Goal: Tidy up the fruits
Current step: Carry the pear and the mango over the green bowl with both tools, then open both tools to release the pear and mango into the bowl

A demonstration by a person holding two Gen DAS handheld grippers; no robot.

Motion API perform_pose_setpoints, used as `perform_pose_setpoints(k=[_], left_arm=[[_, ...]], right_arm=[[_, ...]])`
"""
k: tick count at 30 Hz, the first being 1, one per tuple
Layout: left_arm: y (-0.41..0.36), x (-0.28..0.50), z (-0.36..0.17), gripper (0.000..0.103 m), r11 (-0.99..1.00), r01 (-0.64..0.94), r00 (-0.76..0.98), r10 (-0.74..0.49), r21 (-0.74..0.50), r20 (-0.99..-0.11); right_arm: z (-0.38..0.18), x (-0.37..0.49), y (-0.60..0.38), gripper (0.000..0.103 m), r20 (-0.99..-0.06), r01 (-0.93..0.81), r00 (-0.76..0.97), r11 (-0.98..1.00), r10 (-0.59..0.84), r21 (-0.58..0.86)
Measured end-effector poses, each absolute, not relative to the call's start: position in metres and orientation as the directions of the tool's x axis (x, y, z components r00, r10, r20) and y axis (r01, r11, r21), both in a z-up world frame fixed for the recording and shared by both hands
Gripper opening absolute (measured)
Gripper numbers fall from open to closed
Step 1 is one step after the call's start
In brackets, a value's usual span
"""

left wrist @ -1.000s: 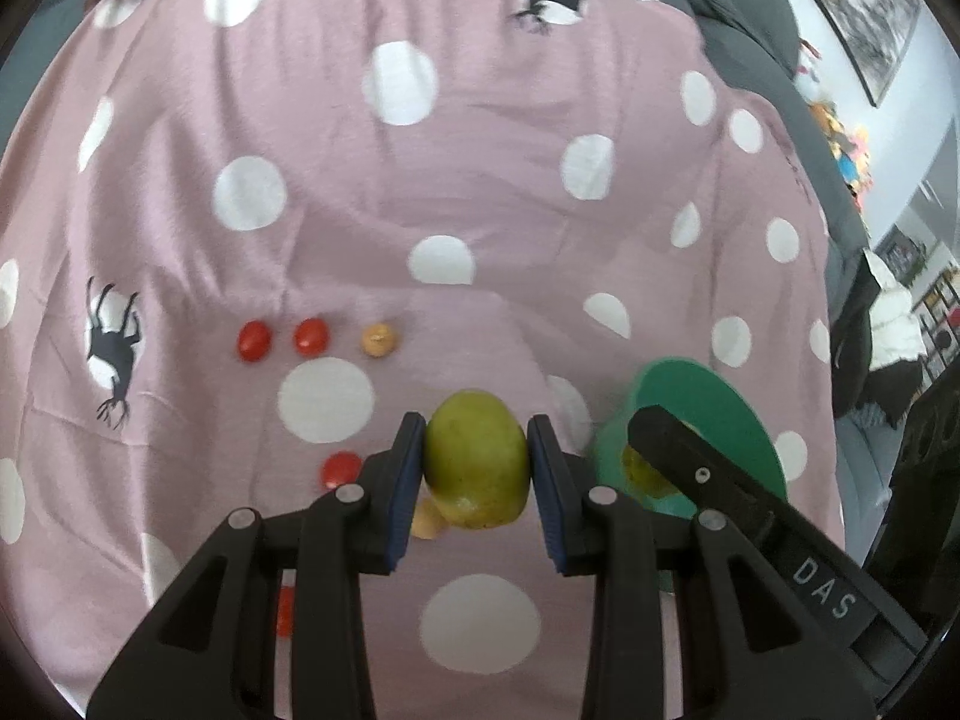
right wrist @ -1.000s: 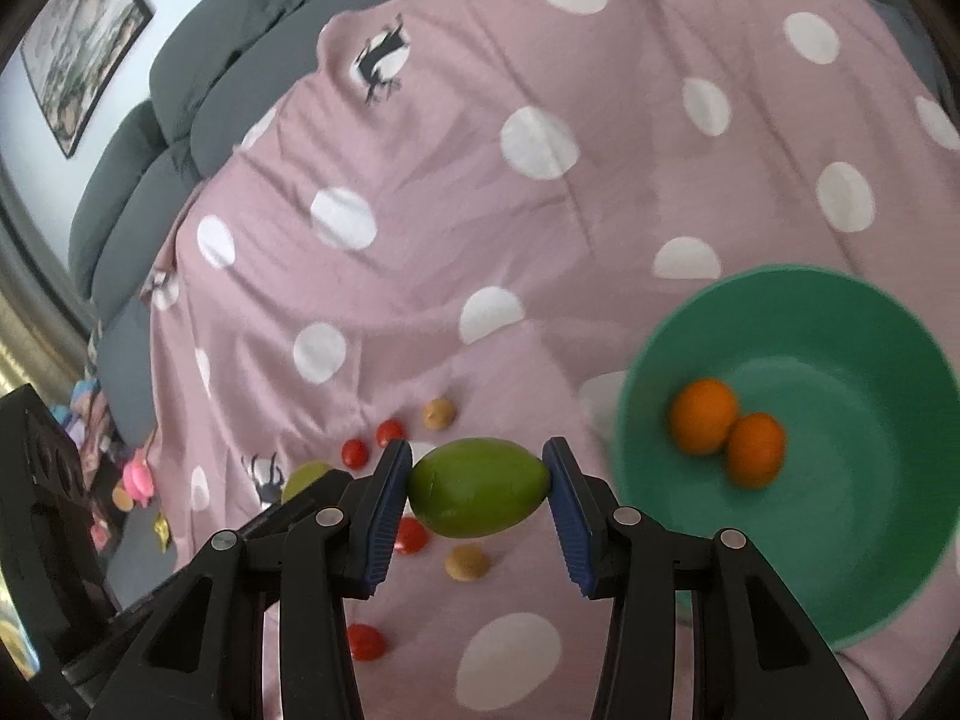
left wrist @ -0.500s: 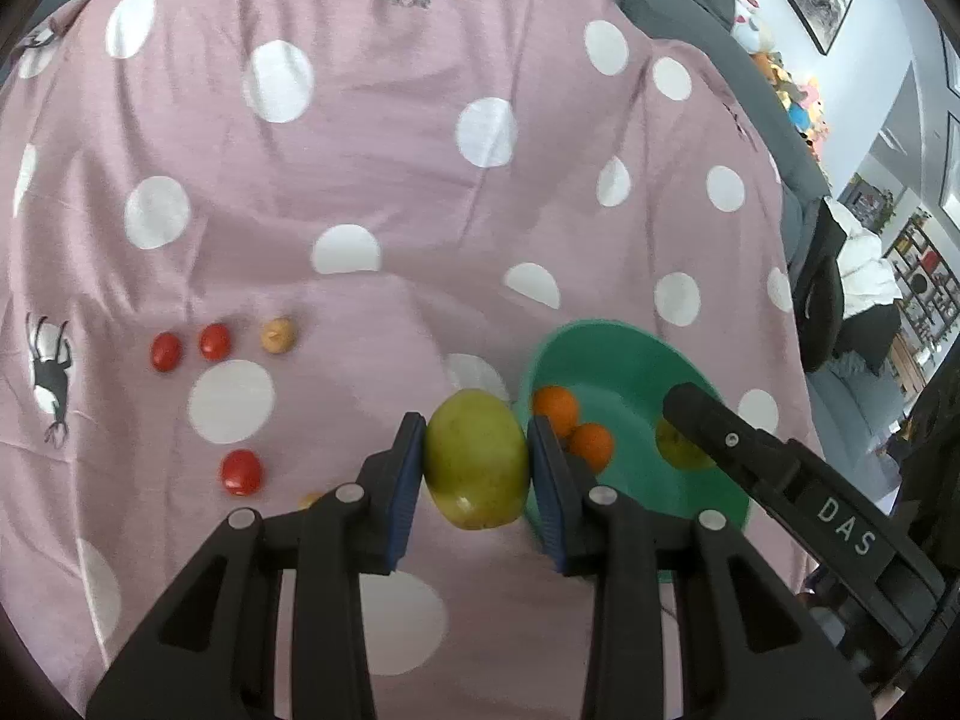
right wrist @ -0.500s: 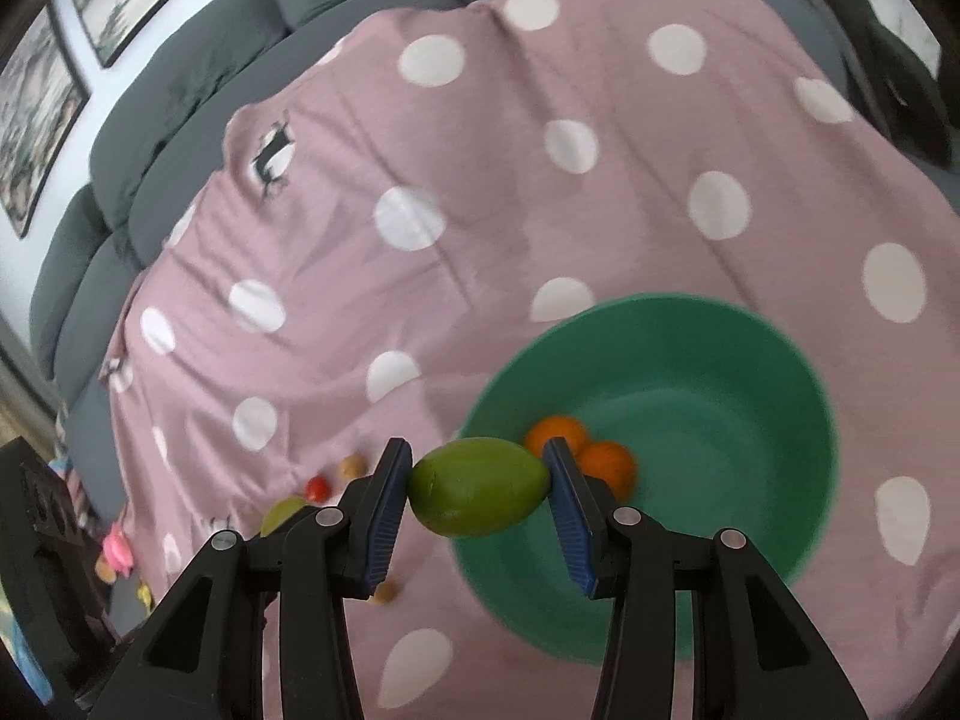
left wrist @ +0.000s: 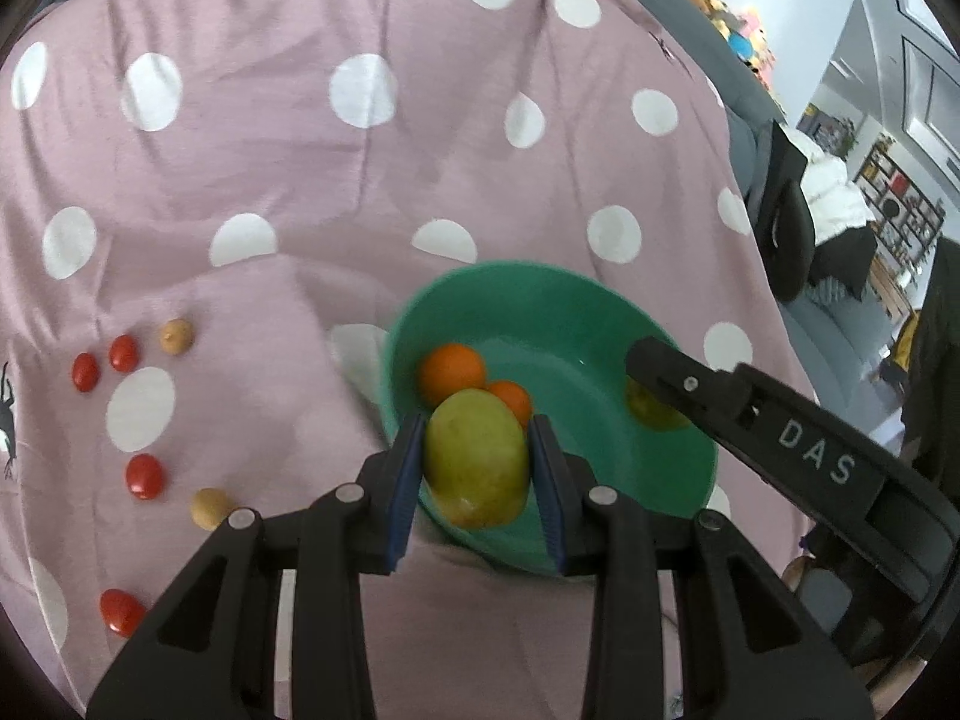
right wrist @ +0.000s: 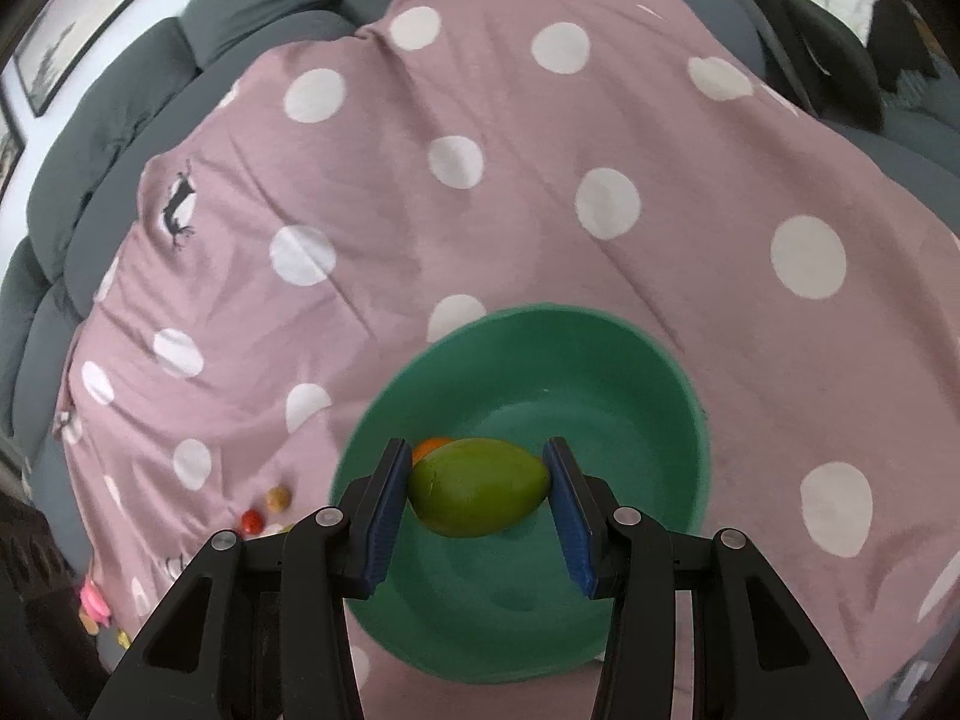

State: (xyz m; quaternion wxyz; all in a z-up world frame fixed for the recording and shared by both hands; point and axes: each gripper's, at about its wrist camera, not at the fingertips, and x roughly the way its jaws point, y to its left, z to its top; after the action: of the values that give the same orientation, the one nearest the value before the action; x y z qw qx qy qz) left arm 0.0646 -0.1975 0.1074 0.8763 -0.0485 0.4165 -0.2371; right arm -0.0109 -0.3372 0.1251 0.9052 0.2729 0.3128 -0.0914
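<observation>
With two oranges [left wrist: 451, 373] already in the green bowl [left wrist: 690, 480], my left gripper [left wrist: 477, 468] grasps a yellow-green mango [left wrist: 477, 459] and my right gripper [right wrist: 477, 489] a green mango [right wrist: 480, 486] over it, while cherry tomatoes [left wrist: 144, 476] left of the left gripper remain unsorted.
</observation>
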Motion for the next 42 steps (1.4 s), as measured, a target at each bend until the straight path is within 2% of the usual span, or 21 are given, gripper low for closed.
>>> perform_pose_setpoints(k=[27, 42], left_arm=[[-0.225, 0.070, 0.080, 0.034, 0.869, 0.408, 0.473, -0.464, -0.280, -0.749], [-0.230, 0.071, 0.075, 0.035, 0.864, 0.418, 0.460, -0.469, -0.282, -0.754]], right_arm=[[0.102, 0.000, -0.354, 0.047, -0.724, 0.431, 0.686, 0.840, -0.068, 0.329], [0.101, 0.002, -0.353, 0.048, -0.739, 0.439, 0.665, 0.856, -0.106, 0.272]])
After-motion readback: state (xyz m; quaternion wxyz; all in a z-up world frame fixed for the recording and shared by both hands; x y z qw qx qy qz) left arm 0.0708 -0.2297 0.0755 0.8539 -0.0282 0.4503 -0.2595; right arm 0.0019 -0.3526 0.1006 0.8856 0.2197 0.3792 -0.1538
